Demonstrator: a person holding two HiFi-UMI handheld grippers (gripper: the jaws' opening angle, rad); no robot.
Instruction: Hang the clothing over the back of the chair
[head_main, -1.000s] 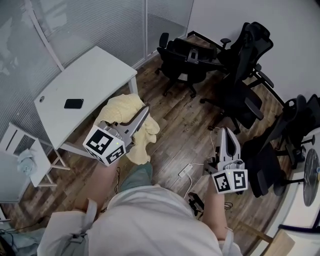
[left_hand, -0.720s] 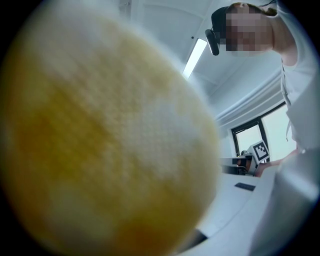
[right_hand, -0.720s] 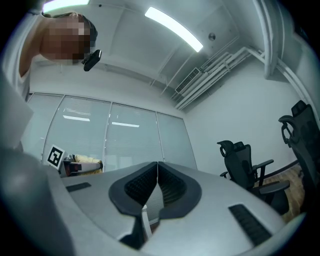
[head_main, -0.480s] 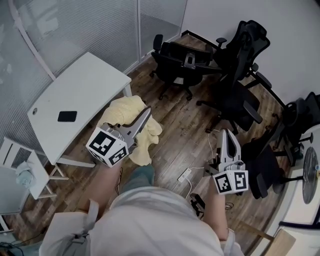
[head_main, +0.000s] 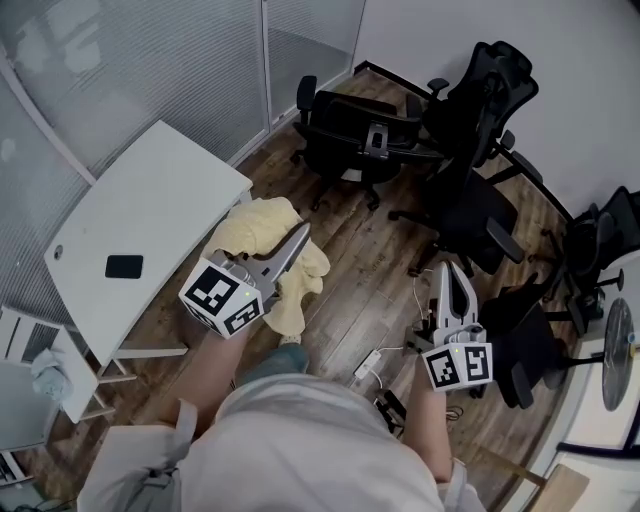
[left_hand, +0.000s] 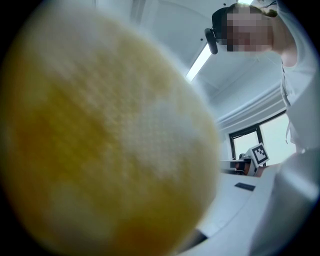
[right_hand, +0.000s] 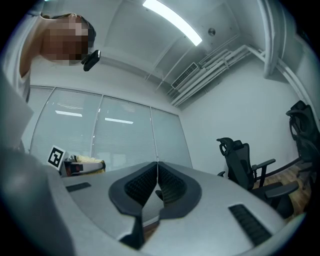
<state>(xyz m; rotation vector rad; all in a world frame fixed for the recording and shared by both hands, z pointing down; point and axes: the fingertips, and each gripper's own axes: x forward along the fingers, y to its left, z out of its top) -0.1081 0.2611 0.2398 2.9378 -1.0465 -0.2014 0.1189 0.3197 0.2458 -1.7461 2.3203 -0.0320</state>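
Where its jaws meet, the left hand-held gripper (head_main: 298, 235) clamps yellow clothing (head_main: 256, 221).

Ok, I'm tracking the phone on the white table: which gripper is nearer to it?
Left. The left gripper, holding the yellow clothing, is off the table's edge, right of the phone; the right gripper is much farther right.

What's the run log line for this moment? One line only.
left gripper: shut on yellow garment | right gripper: shut, empty | garment not yet on chair
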